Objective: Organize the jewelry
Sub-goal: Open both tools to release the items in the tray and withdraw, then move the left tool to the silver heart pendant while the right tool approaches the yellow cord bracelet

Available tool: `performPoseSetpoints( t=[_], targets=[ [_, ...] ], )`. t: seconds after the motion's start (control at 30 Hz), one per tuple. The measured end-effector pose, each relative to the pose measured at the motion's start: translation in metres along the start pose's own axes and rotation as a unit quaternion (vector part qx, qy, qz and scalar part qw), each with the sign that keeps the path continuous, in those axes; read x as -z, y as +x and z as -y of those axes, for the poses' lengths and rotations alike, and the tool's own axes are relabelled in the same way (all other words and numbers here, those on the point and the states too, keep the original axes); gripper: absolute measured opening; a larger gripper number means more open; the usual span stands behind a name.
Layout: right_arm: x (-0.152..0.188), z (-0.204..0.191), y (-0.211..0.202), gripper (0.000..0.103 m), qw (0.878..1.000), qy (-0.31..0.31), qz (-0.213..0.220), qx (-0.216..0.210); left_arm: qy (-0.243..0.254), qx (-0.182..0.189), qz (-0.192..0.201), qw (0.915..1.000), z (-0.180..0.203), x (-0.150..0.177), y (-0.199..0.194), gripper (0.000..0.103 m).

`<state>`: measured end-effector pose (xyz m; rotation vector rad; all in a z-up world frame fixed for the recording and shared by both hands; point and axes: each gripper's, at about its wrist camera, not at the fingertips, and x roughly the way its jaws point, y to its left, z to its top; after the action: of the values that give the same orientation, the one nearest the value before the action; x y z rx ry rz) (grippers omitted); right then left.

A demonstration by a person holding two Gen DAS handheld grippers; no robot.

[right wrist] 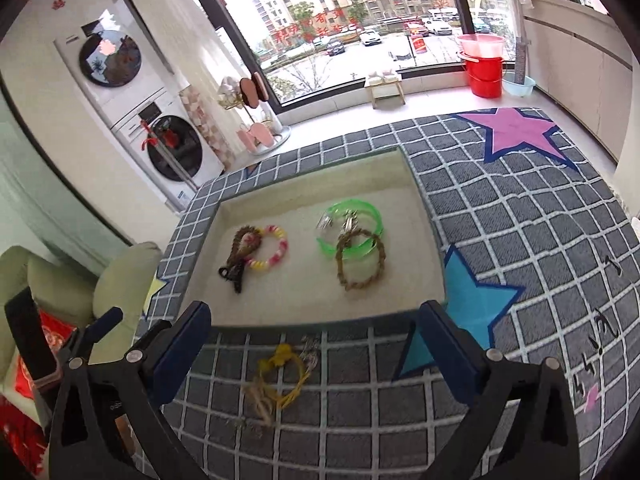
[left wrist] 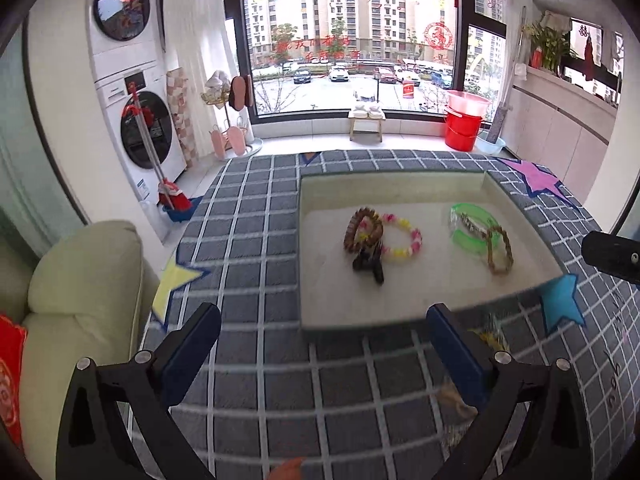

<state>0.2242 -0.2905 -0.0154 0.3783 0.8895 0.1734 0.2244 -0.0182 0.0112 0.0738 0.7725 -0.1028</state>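
Beaded, braided bracelets in felt-lined tray

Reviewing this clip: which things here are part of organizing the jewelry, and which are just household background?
Job:
tray
green bangle
braided brown bracelet
pink-and-yellow bead bracelet
yellow cord bracelet, outside the tray on the mat
both open tools

Background:
washing machines
red bucket
stool

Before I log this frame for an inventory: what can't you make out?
- Loose yellow cord bracelet and tangled chains on the checked grey cloth: right wrist view, blurred; piece count unclear.
- Same pile, left wrist view: mostly behind the left gripper finger.
- Silver item inside the green plastic bangle in the cream tray: too small.
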Motion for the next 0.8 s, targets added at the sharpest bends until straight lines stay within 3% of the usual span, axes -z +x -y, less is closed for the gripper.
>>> performPoseSetpoints(
  t=[0.4, 0.6, 0.7, 0.8],
  targets=[
    [0.031, 0.000, 0.037, 0.103, 0.996, -0.010, -0.082, 0.044, -0.001, 0.047, -0.050, 0.9977, 0.005, 0.058, -0.008, 0.103],
    [0.037, 0.000, 0.055, 0.102, 0.993, -0.017, -0.109, 0.049, 0.018, 0.069, -0.062, 0.9955, 0.024, 0.070, -0.010, 0.103],
    [0.038, -0.002, 0.062, 0.096, 0.991, -0.023, -0.122, 0.046, 0.024, 0.078, -0.069, 0.9943, 0.032, 0.073, -0.009, 0.103],
    [0.039, -0.003, 0.068, 0.082, 0.989, -0.030, -0.135, 0.046, 0.023, 0.083, -0.073, 0.9936, 0.037, 0.076, -0.008, 0.103]
  ],
)
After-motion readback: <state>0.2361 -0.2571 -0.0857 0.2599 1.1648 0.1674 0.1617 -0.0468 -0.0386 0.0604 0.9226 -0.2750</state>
